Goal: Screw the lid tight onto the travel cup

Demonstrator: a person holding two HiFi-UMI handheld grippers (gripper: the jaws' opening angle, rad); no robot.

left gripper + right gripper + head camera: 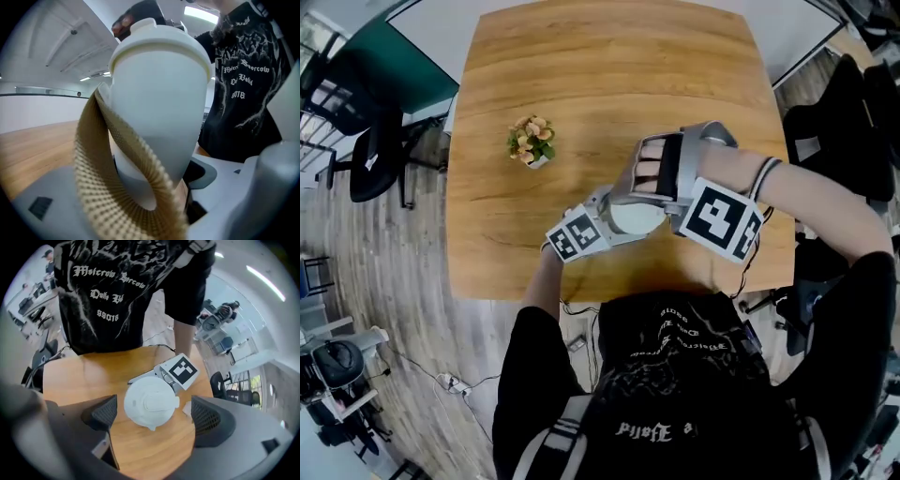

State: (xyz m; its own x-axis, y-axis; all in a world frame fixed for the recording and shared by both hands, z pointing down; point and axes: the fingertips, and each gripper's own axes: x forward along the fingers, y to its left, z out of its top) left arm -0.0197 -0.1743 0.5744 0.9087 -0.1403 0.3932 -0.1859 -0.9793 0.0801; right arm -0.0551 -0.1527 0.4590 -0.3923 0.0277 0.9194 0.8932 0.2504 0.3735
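Currently left gripper point(159, 178) jaws clamp travel cup point(636, 217) near wooden counter's point(609, 84) 6 o'clock edge. Right gripper point(152, 416) jaws wide, flanking lid point(150, 404) untouched. Flower pot point(532, 141) at cup's 10 o'clock.

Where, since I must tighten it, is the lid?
In the right gripper view, the lid sits on the travel cup clamped in the left tool, between the open jaws of the right tool.

Head view: cup point(636, 217) mostly buried under my right hand point(659, 165), just a white patch shows. Left view: tan pad point(117, 178) covers cup's base at 6 o'clock; my other pad is behind the cup. Right view: lid point(151, 402) hides the cup body; far figure point(228, 310) at 2 o'clock too small to tell.
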